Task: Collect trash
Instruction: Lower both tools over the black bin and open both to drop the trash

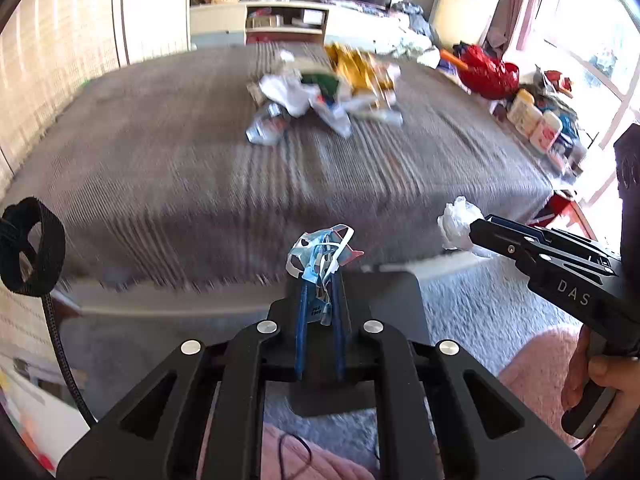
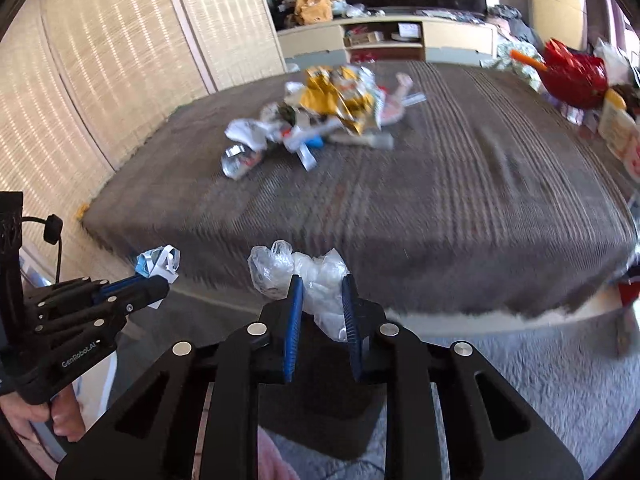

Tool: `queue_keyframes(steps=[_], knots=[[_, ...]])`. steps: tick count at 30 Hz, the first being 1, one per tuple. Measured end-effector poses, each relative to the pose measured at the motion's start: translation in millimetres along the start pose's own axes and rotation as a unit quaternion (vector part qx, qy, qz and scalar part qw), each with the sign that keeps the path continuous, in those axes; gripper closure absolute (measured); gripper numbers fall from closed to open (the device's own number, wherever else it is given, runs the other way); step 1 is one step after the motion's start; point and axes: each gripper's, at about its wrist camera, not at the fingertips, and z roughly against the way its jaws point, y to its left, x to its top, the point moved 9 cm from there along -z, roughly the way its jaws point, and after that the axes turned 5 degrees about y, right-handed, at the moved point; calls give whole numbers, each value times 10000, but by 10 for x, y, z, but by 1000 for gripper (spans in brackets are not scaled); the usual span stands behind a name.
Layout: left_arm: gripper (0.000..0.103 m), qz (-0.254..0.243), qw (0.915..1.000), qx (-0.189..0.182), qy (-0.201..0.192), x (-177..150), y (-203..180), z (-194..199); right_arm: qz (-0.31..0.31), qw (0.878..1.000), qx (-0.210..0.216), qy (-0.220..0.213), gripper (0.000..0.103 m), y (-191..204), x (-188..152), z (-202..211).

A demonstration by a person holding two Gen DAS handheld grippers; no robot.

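My left gripper [image 1: 320, 276] is shut on a crumpled blue-and-white wrapper [image 1: 320, 248], held in the air before the bed's near edge; it also shows in the right wrist view [image 2: 158, 264]. My right gripper [image 2: 320, 284] is shut on a clear crumpled plastic bag [image 2: 296, 272], which appears white in the left wrist view [image 1: 460, 222]. A pile of trash [image 1: 328, 88] lies on the brown bed cover: white bags, a yellow foil packet, a crushed bottle. It also shows in the right wrist view [image 2: 320, 116].
The brown striped bed [image 1: 200, 152] fills the middle. A red bag [image 1: 488, 72] and bottles [image 1: 536, 120] stand to its right by the window. A low shelf unit [image 1: 288, 24] stands behind. Grey carpet [image 1: 480, 308] lies below. A woven wall panel [image 2: 100, 60] stands left.
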Motion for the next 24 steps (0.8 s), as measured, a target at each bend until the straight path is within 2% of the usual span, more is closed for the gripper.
queue_keyframes(steps=[5,12,15,17,18,19,24], knots=[[91,-21,9990,-96,445,-357,-166,-299,-261,9993,40,276,79,-151,-307,-147],[92,-157,9954,-163,931,-629,-301,-705,-526,9957,127,755,79,-260,-554,-543],[90,-166,9934,-166,1123,-709,-318,-856,-599,9931,166,993,77,-265,-648,-707],[81,-151,9927,-150,1184,-737,-313,-910,-621,9918,156,1104,67,-264,-680,-790],[74,-133,9925,-154,1204,-750,-308,-937,-637,9914,136,1135,53,-272,-686,-815],[72,-128,9924,-145,1215,-757,-304,-954,-644,9913,132,1141,47,-256,-696,-822],[53,-141,9918,-89,1265,-769,-277,-1010,-735,9908,109,1133,45,-304,-662,-847]])
